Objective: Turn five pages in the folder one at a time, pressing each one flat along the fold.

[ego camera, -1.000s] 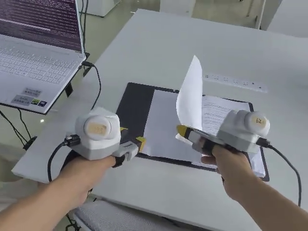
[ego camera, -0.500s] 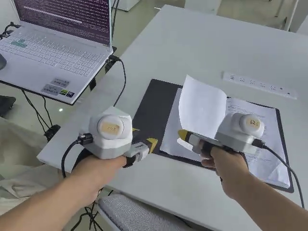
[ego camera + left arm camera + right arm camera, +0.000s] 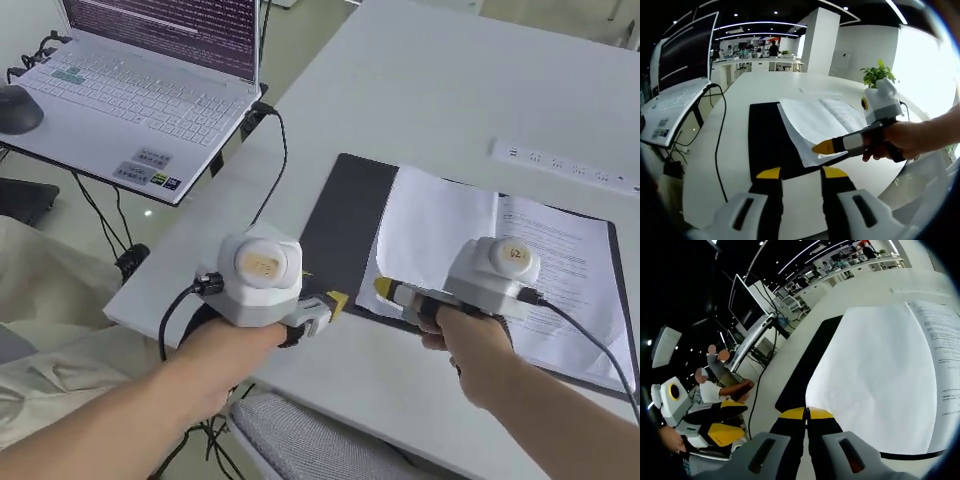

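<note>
The right tool (image 3: 807, 412) is pressed shut on the near edge of the blank page (image 3: 875, 370), clearest in its own view. The left tool (image 3: 801, 173), narrowly parted and empty, hangs at the bench's (image 3: 420, 90) near edge. The page lies in the open folder (image 3: 335, 225), left of the fold.

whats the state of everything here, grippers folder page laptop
left gripper, open, holding nothing
right gripper, shut on the turned page at its lower corner
turned page, laid over to the left, nearly flat
folder, open on the table
laptop, lid open, screen lit
</note>
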